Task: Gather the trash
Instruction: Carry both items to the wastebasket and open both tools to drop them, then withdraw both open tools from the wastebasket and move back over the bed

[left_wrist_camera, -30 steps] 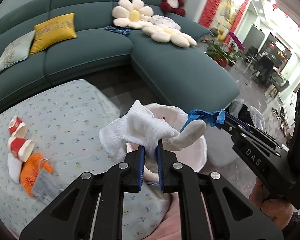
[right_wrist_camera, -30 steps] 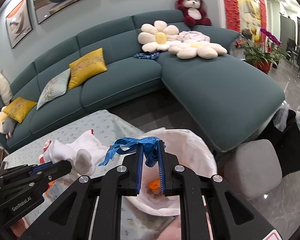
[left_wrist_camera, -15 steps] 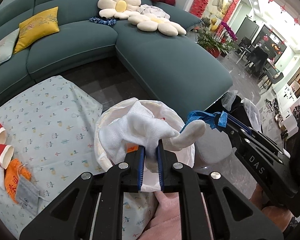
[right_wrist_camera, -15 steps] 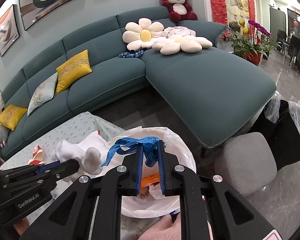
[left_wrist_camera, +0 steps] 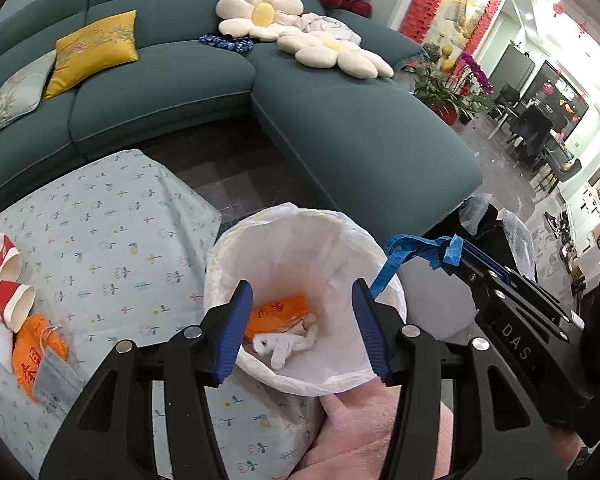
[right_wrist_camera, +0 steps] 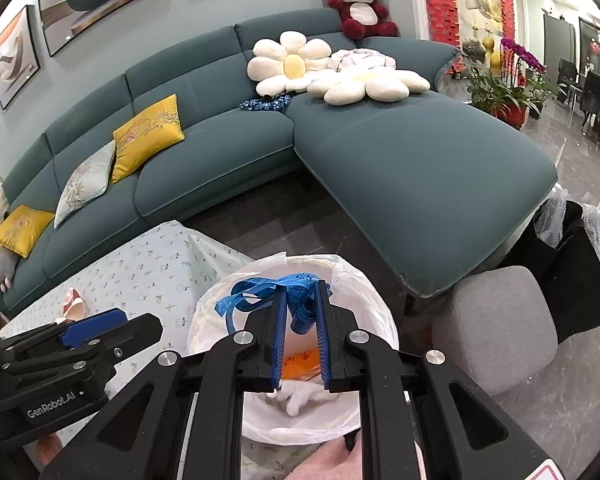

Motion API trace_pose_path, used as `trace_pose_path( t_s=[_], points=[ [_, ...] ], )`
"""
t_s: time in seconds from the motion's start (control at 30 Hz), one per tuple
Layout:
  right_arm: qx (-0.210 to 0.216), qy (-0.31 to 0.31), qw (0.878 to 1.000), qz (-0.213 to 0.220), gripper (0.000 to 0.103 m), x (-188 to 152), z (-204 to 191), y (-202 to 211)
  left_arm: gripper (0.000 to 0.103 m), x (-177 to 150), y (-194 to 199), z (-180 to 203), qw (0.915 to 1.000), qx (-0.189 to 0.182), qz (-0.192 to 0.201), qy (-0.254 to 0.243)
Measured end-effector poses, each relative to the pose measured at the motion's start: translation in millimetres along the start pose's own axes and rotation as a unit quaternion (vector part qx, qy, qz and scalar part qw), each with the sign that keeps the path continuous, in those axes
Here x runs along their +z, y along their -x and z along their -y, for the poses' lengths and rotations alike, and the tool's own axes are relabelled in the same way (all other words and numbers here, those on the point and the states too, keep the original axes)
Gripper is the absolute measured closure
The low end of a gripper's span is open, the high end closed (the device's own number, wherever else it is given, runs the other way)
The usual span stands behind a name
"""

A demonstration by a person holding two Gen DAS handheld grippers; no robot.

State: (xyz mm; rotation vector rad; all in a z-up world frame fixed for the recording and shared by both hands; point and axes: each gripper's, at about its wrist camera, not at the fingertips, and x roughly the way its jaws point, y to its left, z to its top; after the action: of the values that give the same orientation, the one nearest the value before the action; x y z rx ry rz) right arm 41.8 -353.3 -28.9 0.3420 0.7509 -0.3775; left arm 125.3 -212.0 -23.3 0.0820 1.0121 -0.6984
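A trash bin with a white liner (left_wrist_camera: pixel 342 236) stands beside the table. My left gripper (left_wrist_camera: pixel 302 300) is open and empty above it. A white cloth (left_wrist_camera: pixel 286 344) and an orange packet (left_wrist_camera: pixel 278 314) lie at the bottom of the bin. My right gripper (right_wrist_camera: pixel 302 292) is shut on a blue tape measure (right_wrist_camera: pixel 256 294) and holds it over the bin (right_wrist_camera: pixel 364 292). The tape measure also shows in the left wrist view (left_wrist_camera: pixel 416 250). The white cloth shows in the right wrist view (right_wrist_camera: pixel 300 396) too.
A table with a pale blue patterned cloth (left_wrist_camera: pixel 100 232) holds two red-and-white paper cups (left_wrist_camera: pixel 6 276), an orange packet (left_wrist_camera: pixel 32 352) and a grey pouch (left_wrist_camera: pixel 58 384). A teal sofa (left_wrist_camera: pixel 360 132) stands behind. A grey stool (right_wrist_camera: pixel 500 320) stands right of the bin.
My left gripper has opened and the white cloth has dropped into the bin. The right gripper still holds the tape measure over the bin.
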Motion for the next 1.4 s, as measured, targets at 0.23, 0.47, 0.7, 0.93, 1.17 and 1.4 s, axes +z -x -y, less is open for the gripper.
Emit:
trace_pose_path(
  t_s=[0.23, 0.47, 0.7, 0.93, 1.17, 1.4],
  points=[
    [0.003, 0.008, 1.000, 0.000, 0.088, 3.3, -7.7, -3.2, 0.047, -1.0, 5.5, -8.7, 0.9999, 0.013, 0.005, 0.007],
    [0.004, 0.016, 1.000, 0.000, 0.075, 5.1, -16.7, -3.0, 0.040, -1.3, 10.1, -19.8, 0.9994, 0.026, 0.013, 0.018],
    [0.009, 0.025, 1.000, 0.000, 0.072, 4.3, -30.4, -0.2, 0.039, -4.9, 15.3, -32.8, 0.9989, 0.031, 0.015, 0.032],
    [0.015, 0.043, 0.999, 0.002, 0.070, 3.4, -51.8, 4.0, 0.039, -10.8, 24.5, -49.2, 0.9979, 0.034, 0.019, 0.052],
    [0.023, 0.059, 0.998, 0.000, 0.068, -0.3, -71.3, 6.8, 0.039, -17.3, 36.5, -65.7, 0.9964, 0.042, 0.027, 0.068],
    [0.036, 0.076, 0.996, -0.004, 0.062, -5.9, -96.4, 7.9, 0.039, -26.3, 48.3, -90.7, 0.9940, 0.049, 0.033, 0.092]
  ],
)
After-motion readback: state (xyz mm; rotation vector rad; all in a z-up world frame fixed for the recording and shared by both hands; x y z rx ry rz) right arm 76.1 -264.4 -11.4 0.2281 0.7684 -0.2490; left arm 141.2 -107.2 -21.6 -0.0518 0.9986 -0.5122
